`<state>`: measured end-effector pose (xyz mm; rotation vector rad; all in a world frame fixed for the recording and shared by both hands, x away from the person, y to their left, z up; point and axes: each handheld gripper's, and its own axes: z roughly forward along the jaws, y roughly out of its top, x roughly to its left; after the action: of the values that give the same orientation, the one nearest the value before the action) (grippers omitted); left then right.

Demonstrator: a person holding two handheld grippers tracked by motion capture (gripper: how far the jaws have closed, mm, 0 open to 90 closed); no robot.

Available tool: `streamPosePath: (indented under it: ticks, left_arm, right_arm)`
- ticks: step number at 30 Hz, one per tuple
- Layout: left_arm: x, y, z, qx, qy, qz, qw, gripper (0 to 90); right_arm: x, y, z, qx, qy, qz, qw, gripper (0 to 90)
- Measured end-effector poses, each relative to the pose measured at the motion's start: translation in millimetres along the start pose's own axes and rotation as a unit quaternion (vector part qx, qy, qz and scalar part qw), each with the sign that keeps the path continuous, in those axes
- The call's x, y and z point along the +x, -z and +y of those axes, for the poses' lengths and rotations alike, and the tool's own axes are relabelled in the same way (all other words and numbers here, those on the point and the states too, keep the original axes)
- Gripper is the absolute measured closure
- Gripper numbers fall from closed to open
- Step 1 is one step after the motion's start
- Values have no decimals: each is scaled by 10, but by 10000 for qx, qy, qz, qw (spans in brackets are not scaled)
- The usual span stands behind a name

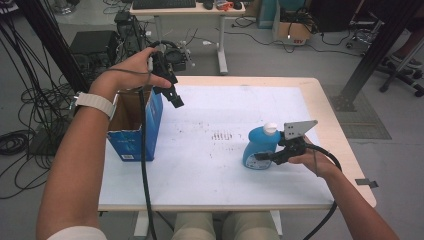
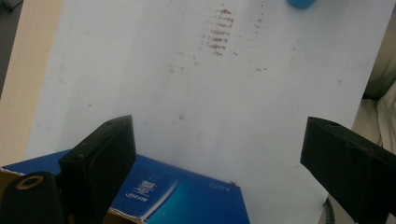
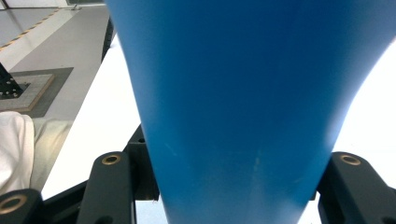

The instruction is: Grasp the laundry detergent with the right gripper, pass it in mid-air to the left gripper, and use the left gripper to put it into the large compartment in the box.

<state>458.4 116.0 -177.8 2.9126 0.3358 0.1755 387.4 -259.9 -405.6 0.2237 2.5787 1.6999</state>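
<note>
Toward four o'clock on the white counter, the right hand-held gripper clamps a blue bottle that stands upright with its white cap on top; the grey plate rides above the person's right hand. From the high view the grip reads only as black jaws pressed at the bottle's side, whereas the right gripper view makes it plain: the blue body sits wedged between both jaws, touching each. Up at ten o'clock, the left hand-held gripper hangs in the air above the near edge of an open blue cardboard box, held by the left hand, which wears a white wristband. Its own view shows the jaws spread wide with nothing between them, the box's printed blue flap beneath, rusty speckled stains on the counter, and a sliver of the bottle at twelve o'clock.
</note>
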Motion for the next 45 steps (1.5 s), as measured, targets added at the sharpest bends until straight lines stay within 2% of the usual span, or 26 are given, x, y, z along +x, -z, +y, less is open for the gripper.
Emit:
streamPosePath:
  ticks: [1, 7, 8, 13, 14, 21, 27, 39, 45]
  left_arm:
    - [-4, 1, -1, -11, 5, 3, 10000, 107]
    - [-26, 16, -4, -13, 0, 32, 10000, 105]
    - [-30, 19, -4, -14, -10, 41, 10000, 105]
    - [-45, 30, -8, -24, -6, 57, 10000, 105]
    - [-50, 32, -9, -19, 11, 58, 10000, 105]
    - [-94, 61, -4, -44, -28, 115, 9999, 105]
    - [-135, 75, 18, -58, -89, 155, 9998, 105]
    - [-162, 102, 5, -40, -69, 181, 9998, 106]
    - [-180, 120, -2, -65, -76, 177, 9998, 108]
  right_arm:
    - [8, -9, -6, -92, -32, -49, 9999, 428]
    - [-2, -2, 3, 8, 59, -5, 10000, 429]
    - [14, -14, -3, -115, 2, -87, 9999, 430]
    - [16, -10, -1, -80, 40, -68, 9999, 431]
    - [9, -3, 6, 4, 69, -18, 10000, 431]
    - [10, 0, 6, 9, 84, -21, 10000, 432]
    - [18, -3, -1, -55, 76, -56, 9999, 433]
    - [6, 13, -6, -110, 10, -79, 9999, 433]
    - [-2, 44, 24, -243, 26, -108, 9996, 433]
